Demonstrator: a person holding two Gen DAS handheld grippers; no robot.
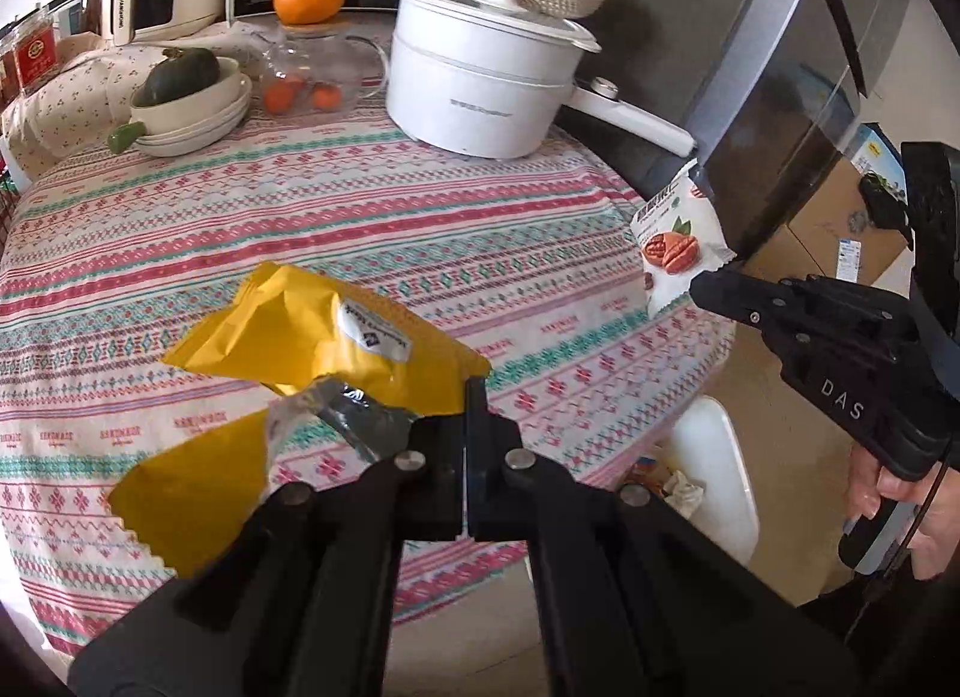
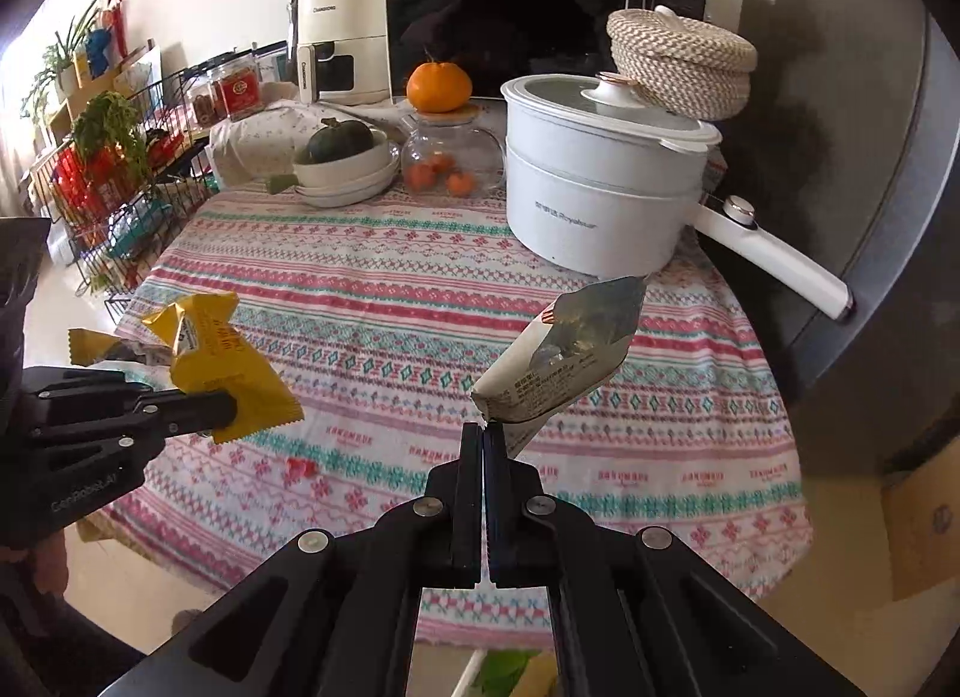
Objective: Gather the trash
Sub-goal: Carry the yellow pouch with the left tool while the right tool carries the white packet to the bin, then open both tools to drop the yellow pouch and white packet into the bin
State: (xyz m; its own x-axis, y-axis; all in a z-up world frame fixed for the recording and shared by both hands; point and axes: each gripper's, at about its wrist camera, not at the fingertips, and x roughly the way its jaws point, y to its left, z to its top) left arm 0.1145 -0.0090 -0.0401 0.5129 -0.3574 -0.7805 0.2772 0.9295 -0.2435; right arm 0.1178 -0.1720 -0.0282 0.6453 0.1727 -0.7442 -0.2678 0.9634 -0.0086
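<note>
My left gripper (image 1: 467, 391) is shut on a torn yellow wrapper (image 1: 336, 337) and holds it above the patterned tablecloth (image 1: 360, 223). It also shows at the left of the right wrist view (image 2: 231, 406), with the yellow wrapper (image 2: 234, 373) in it. My right gripper (image 2: 483, 433) is shut on a white nut-snack wrapper (image 2: 564, 361) held above the table. In the left wrist view the right gripper (image 1: 699, 286) holds that wrapper (image 1: 675, 241) at the table's right edge. A white trash bin (image 1: 714, 475) with paper inside stands below the table edge.
A white electric pot (image 2: 600, 187) with a long handle, a woven basket (image 2: 681, 60), a glass jar of small oranges (image 2: 447, 156), stacked bowls with a green squash (image 2: 342, 156) and an orange (image 2: 438, 84) stand at the back. A wire rack (image 2: 120, 187) is left. A dark fridge (image 1: 798, 66) is right.
</note>
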